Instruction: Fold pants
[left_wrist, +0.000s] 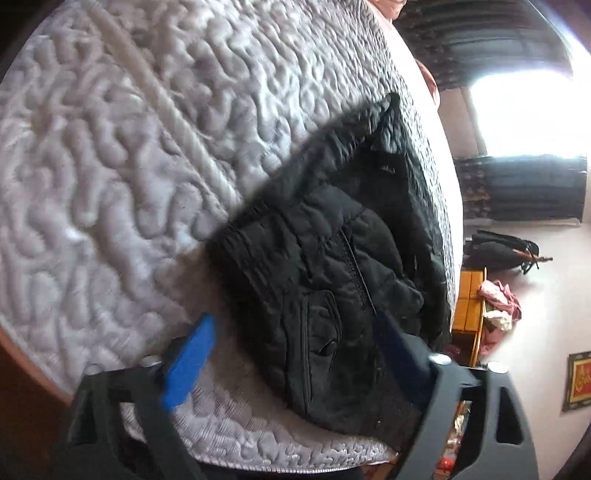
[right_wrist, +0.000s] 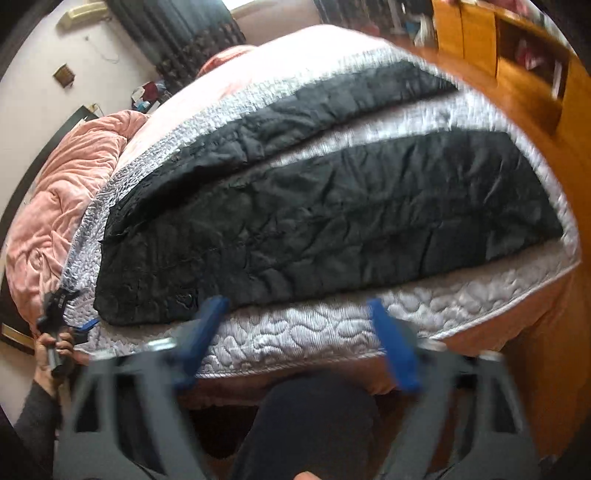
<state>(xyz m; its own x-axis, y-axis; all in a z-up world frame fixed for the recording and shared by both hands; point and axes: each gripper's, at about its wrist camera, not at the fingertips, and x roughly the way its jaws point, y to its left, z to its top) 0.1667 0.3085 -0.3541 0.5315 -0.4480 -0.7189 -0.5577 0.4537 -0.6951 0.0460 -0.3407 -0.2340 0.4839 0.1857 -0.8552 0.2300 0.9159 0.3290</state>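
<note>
Black quilted pants (right_wrist: 314, 206) lie spread flat on a white quilted mattress (right_wrist: 295, 332), legs apart and stretching to the right. In the left wrist view the waist end of the pants (left_wrist: 332, 266) with zipper and pocket lies close in front. My left gripper (left_wrist: 295, 343) is open, its blue fingers (left_wrist: 188, 365) straddling the waist end, holding nothing. It also shows in the right wrist view (right_wrist: 59, 310) at the far left by the waistband. My right gripper (right_wrist: 299, 332) is open and empty, just short of the near edge of the pants.
A pink blanket (right_wrist: 66, 184) is bunched at the far left of the bed. Wooden shelving (right_wrist: 517, 55) stands beyond the bed's right end. My dark-clad knee (right_wrist: 314, 424) is below the right gripper. The mattress edge (left_wrist: 258, 454) is near.
</note>
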